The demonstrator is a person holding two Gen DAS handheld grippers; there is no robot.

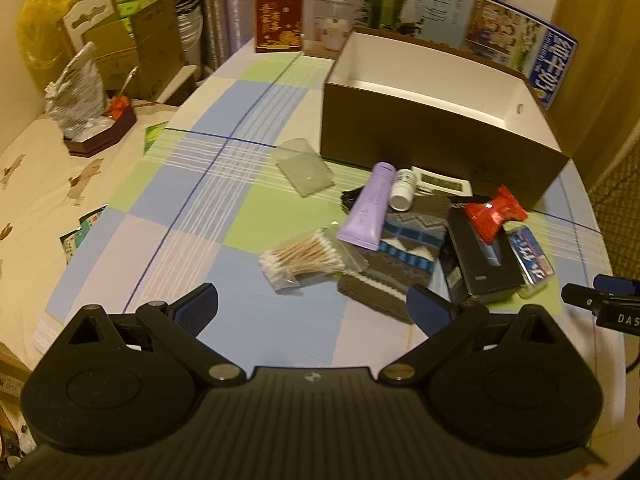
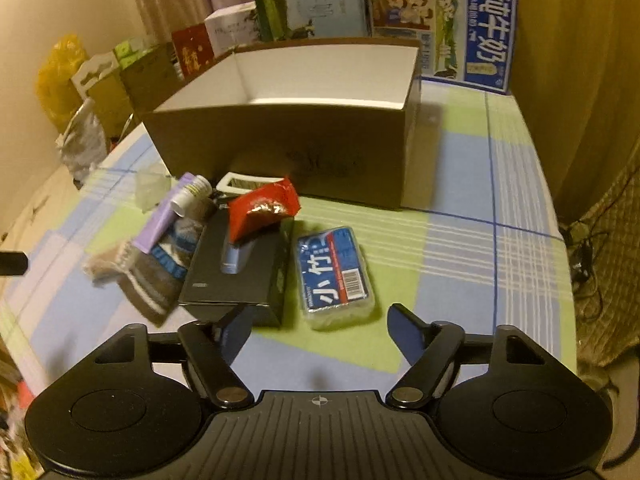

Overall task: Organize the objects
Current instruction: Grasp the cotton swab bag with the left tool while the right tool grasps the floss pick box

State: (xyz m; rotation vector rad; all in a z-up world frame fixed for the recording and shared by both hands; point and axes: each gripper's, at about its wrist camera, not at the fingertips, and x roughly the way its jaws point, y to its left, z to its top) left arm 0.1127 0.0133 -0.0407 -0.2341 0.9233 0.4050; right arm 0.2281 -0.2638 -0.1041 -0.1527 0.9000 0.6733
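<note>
An open brown box with a white inside stands at the back of the checked tablecloth. In front of it lies a pile: a lilac tube, a white bottle, a patterned sock, a black box, a red packet, a blue tissue pack and a bag of cotton swabs. My left gripper is open, just short of the swabs. My right gripper is open, near the tissue pack.
A clear plastic pouch lies left of the pile. Cartons and gift boxes line the table's back edge. A dark tray with a foil bag sits on a side surface at left. A curtain hangs at right.
</note>
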